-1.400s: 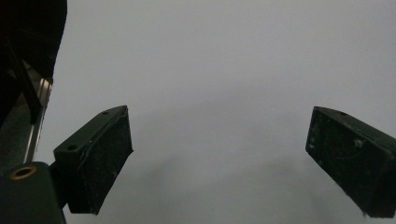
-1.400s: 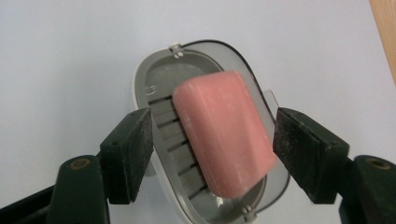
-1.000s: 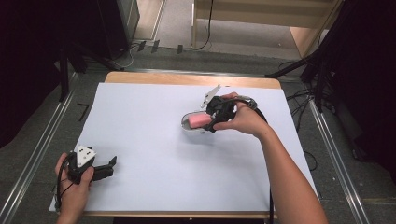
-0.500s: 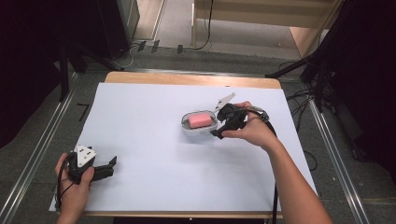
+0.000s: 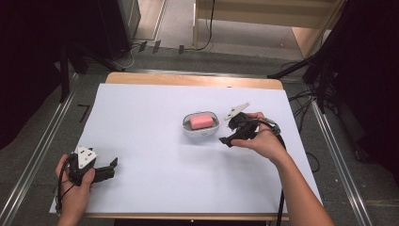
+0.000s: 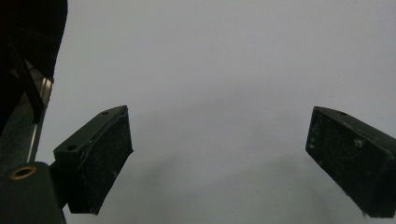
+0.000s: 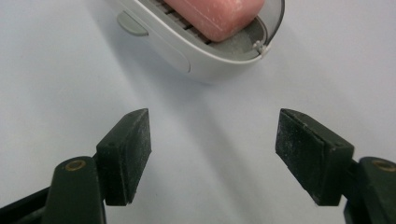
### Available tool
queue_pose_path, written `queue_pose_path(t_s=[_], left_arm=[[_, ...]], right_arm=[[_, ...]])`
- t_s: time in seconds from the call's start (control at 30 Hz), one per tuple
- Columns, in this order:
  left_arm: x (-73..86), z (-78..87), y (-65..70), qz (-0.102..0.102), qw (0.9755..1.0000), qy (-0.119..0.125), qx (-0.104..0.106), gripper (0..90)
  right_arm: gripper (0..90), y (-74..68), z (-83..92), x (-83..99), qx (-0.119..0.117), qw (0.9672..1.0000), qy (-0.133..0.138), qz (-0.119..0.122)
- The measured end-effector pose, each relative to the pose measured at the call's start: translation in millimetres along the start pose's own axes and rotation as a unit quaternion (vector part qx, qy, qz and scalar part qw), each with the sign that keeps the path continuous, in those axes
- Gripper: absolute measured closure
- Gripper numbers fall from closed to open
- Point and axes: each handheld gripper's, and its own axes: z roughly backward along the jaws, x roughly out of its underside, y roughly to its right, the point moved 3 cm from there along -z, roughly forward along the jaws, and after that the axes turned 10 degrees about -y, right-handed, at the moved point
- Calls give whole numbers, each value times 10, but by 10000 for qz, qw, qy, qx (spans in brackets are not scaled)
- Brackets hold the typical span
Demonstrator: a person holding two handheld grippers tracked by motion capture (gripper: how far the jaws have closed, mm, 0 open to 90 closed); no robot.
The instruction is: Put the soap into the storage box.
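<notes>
We have our right gripper (image 5: 225, 137) just right of the soap dish (image 5: 201, 126), near the middle of the white table (image 5: 141, 117), its 2 jaws apart and gripping nothing after a slight reopening, so the dish sits free. The pink soap bar (image 5: 201, 120) lies inside the dish, which keeps it from sliding. Our left gripper (image 5: 112, 167) waits wide open and empty at the near left corner, clear of the work.
</notes>
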Motion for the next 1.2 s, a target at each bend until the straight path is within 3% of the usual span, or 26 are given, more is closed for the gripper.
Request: queue_pose_path(t_s=[0.67,1.2], left_arm=[[0,0,2,-8,10000,-5,-13,76],[0,-1,3,-8,10000,-2,-31,77]], right_arm=[[277,7,-19,541,-74,9979,320,-550],[273,-28,32,952,108,9941,632,-879]])
